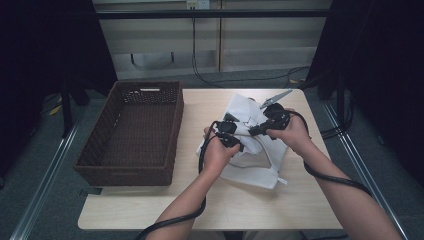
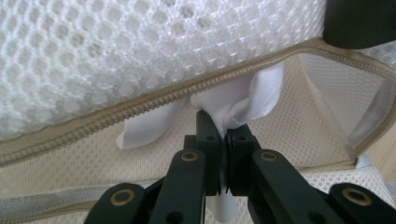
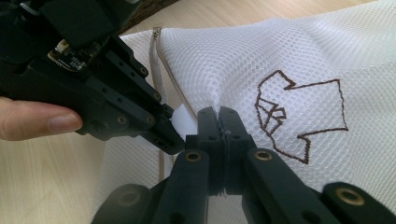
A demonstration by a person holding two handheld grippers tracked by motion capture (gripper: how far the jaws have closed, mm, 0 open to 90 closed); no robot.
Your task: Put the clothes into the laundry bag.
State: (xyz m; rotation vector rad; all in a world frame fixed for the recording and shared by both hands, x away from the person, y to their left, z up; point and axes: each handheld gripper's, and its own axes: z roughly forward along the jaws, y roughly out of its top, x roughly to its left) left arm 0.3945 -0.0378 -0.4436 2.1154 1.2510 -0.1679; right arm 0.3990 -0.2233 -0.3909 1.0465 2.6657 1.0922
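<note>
Both tools are seen closed on fabric. At the left tool (image 2: 223, 135), a fold of plain white cloth (image 2: 243, 100) is pinched between the shut jaws, just at the unzipped mouth of a white mesh laundry bag (image 2: 116, 51), whose beige zipper (image 2: 154, 100) runs across above. By the right tool (image 3: 218, 122), the bag's upper mesh layer is gripped beside a brown shirt outline (image 3: 303, 114) stitched on it. The bag is lying right of centre on the wooden desk (image 1: 210, 205). Farther left, a brown wicker basket (image 1: 132, 132) is set on the desk.
</note>
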